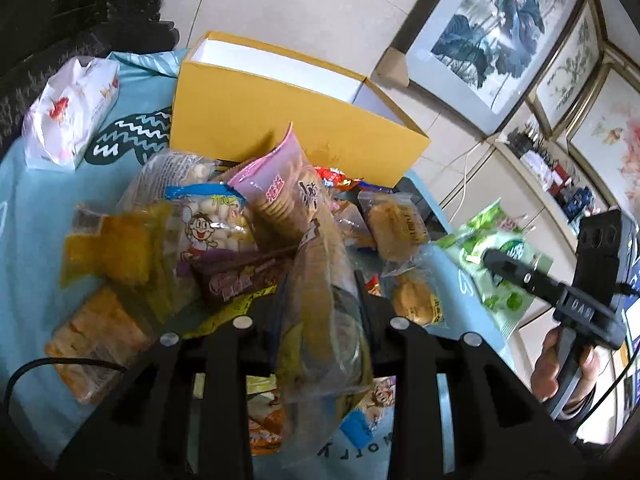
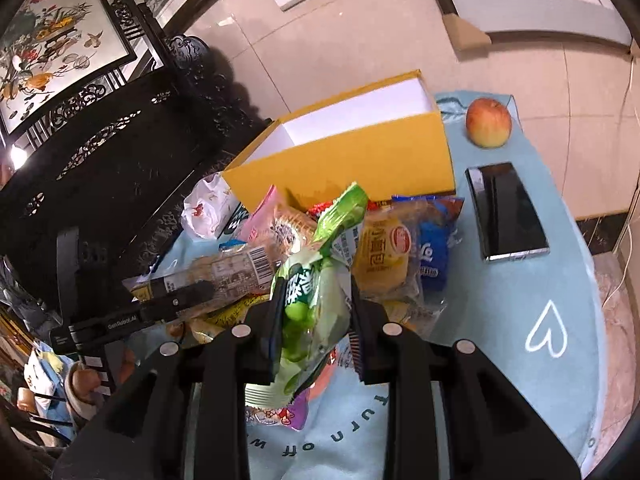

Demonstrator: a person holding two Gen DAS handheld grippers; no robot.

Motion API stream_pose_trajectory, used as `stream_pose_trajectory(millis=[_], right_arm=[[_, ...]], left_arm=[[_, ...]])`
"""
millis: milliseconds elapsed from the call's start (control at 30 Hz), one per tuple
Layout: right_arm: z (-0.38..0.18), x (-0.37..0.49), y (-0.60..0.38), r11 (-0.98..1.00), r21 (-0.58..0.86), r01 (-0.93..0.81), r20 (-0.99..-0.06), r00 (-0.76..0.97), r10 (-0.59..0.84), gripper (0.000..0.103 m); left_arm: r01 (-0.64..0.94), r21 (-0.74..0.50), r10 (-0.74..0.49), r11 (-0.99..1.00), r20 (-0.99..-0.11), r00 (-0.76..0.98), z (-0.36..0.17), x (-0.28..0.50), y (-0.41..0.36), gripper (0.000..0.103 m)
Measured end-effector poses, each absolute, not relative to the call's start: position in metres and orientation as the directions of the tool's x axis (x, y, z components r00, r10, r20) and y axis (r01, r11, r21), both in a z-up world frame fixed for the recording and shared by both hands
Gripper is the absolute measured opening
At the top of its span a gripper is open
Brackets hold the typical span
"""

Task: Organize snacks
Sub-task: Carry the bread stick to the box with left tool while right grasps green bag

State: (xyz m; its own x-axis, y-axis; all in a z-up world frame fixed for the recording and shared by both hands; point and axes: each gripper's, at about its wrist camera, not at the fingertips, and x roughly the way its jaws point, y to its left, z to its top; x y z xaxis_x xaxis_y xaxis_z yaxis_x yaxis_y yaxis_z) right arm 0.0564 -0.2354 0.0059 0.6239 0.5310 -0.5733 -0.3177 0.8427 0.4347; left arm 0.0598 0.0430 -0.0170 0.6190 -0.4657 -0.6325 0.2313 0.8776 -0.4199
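Seemingly early: the yellow box [image 2: 352, 148] shows only bare white inside, though its floor is hidden; the snack pile [image 1: 224, 232] lies just before it; the left gripper [image 1: 320, 300] fingers clamp a clear biscuit packet [image 1: 324, 280], the right gripper [image 2: 314, 312] fingers a green candy bag [image 2: 312, 292], both above the pile; labels blur.

My right gripper [image 2: 312, 312] pinches a green snack bag [image 2: 308, 300] above the snack pile [image 2: 384, 248]. Behind it stands the open yellow box [image 2: 344, 164], with an apple [image 2: 488, 122] and phone [image 2: 506, 211] on the blue cloth [image 2: 520, 320].
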Motion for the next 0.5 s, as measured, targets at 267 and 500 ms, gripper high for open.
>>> stream_pose_trajectory(millis=[267, 500], right_arm=[[0.036, 0.057, -0.239, 0.838, 0.419, -0.348, -0.524, 0.662, 0.537, 0.028], [0.092, 0.094, -0.215, 0.852, 0.354, -0.385, -0.447, 0.731, 0.516, 0.029]], left_arm=[[0.284, -0.368, -0.454, 0.885, -0.554, 0.698, 0.037, 0.05, 0.041, 0.03], [0.282, -0.322, -0.411, 0.904, -0.47, 0.781, 0.102, 0.103, 0.035, 0.03]])
